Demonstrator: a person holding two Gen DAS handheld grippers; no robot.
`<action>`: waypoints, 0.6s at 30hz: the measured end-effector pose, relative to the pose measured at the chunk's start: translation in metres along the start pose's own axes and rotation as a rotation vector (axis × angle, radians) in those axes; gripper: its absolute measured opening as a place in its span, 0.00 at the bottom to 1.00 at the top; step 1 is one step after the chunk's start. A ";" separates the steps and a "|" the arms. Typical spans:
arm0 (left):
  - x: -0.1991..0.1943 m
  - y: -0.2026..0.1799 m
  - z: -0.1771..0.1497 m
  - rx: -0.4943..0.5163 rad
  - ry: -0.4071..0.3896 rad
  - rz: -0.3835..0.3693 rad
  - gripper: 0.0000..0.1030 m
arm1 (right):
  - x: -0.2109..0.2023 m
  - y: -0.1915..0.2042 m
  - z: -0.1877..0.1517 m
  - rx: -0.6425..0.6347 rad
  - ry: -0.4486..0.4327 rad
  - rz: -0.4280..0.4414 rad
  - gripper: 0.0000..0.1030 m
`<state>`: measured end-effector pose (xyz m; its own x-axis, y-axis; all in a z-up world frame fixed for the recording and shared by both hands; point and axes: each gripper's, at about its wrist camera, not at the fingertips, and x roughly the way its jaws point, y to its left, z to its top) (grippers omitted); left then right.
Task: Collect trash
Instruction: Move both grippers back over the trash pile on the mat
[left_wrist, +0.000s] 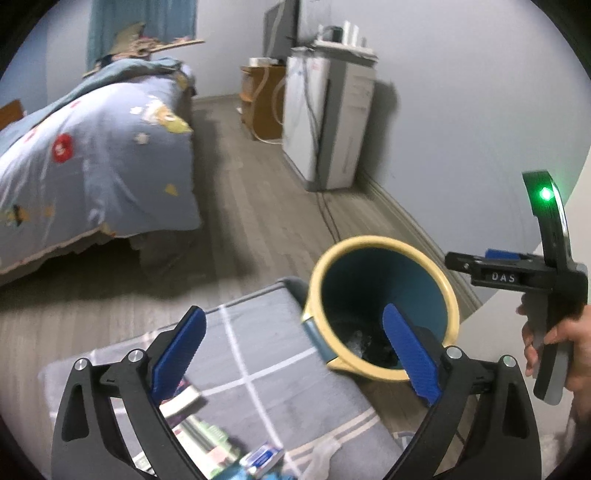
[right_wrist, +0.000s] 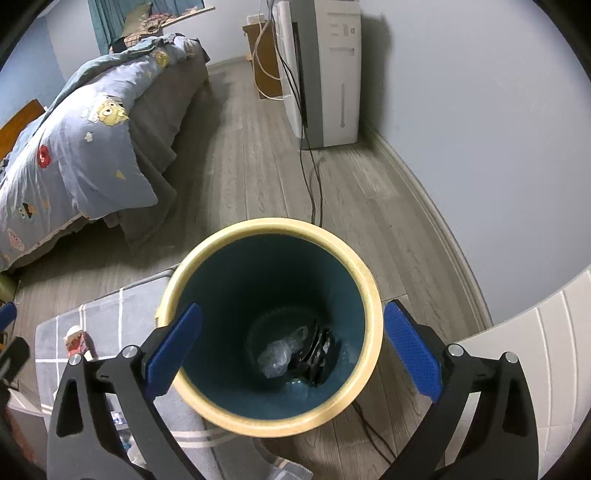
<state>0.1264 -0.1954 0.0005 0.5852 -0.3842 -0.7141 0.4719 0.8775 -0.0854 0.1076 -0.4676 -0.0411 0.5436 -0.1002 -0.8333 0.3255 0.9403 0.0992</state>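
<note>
Hovering over the bin (right_wrist: 271, 325), the right tongs (right_wrist: 291, 347) gape released and empty; clear wrap (right_wrist: 277, 356) and a dark wrapper (right_wrist: 317, 354) lie at its bottom. Left tongs (left_wrist: 295, 354) likewise released; a small packet (left_wrist: 262, 459) and books (left_wrist: 199, 424) remain on the grey mat (left_wrist: 280, 369), so collection looks unfinished.

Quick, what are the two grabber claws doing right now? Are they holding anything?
Left gripper: open, holding nothing, above the grey checked mat.
Right gripper: open, holding nothing, over the trash bin with a crumpled plastic wrapper inside.
</note>
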 end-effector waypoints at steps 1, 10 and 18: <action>-0.004 0.004 0.001 -0.010 -0.004 0.006 0.93 | -0.005 0.003 0.000 0.002 -0.007 0.003 0.95; -0.065 0.052 -0.018 -0.075 -0.035 0.099 0.94 | -0.044 0.055 -0.011 -0.053 -0.050 0.062 0.95; -0.109 0.101 -0.061 -0.127 -0.035 0.205 0.94 | -0.059 0.133 -0.036 -0.203 -0.033 0.138 0.95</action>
<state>0.0697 -0.0476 0.0270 0.6841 -0.2020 -0.7008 0.2551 0.9665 -0.0295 0.0914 -0.3247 0.0019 0.5986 0.0262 -0.8007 0.0858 0.9916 0.0965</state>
